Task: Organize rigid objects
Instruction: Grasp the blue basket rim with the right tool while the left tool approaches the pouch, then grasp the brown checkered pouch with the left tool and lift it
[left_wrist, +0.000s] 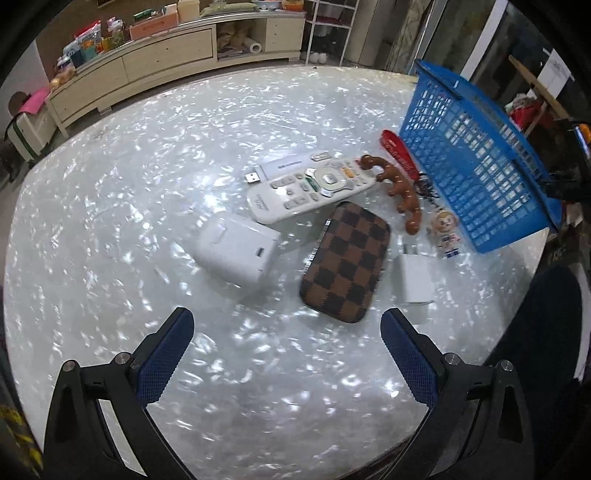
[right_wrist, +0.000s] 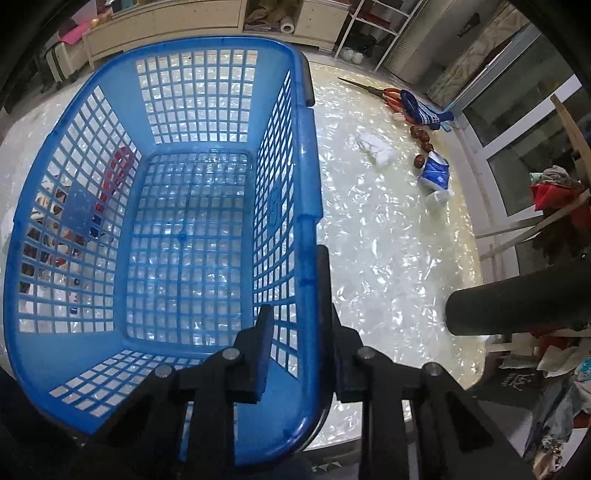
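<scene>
My left gripper (left_wrist: 288, 325) hovers open over the pearly table, with nothing between its blue-padded fingers. Just beyond it lie a brown checkered case (left_wrist: 345, 262), a white box (left_wrist: 236, 254), a white remote (left_wrist: 314, 192), a white USB stick (left_wrist: 284, 168), a white charger (left_wrist: 415, 280), a brown wooden massager (left_wrist: 400, 192) and a bear figurine (left_wrist: 445, 232). The blue mesh basket (left_wrist: 476, 155) stands tilted at the right. In the right wrist view my right gripper (right_wrist: 295, 291) straddles the basket's (right_wrist: 310, 177) right rim, one finger inside and one outside, clamped on the wall. The basket holds nothing.
A red strap (left_wrist: 397, 149) lies by the basket. Right of the basket sit scissors (right_wrist: 369, 88), a blue sock (right_wrist: 421, 109), a white cloth (right_wrist: 373, 146), brown beads (right_wrist: 421, 136) and a blue-white packet (right_wrist: 436, 173). A black cylinder (right_wrist: 498, 306) juts in at the table's right edge.
</scene>
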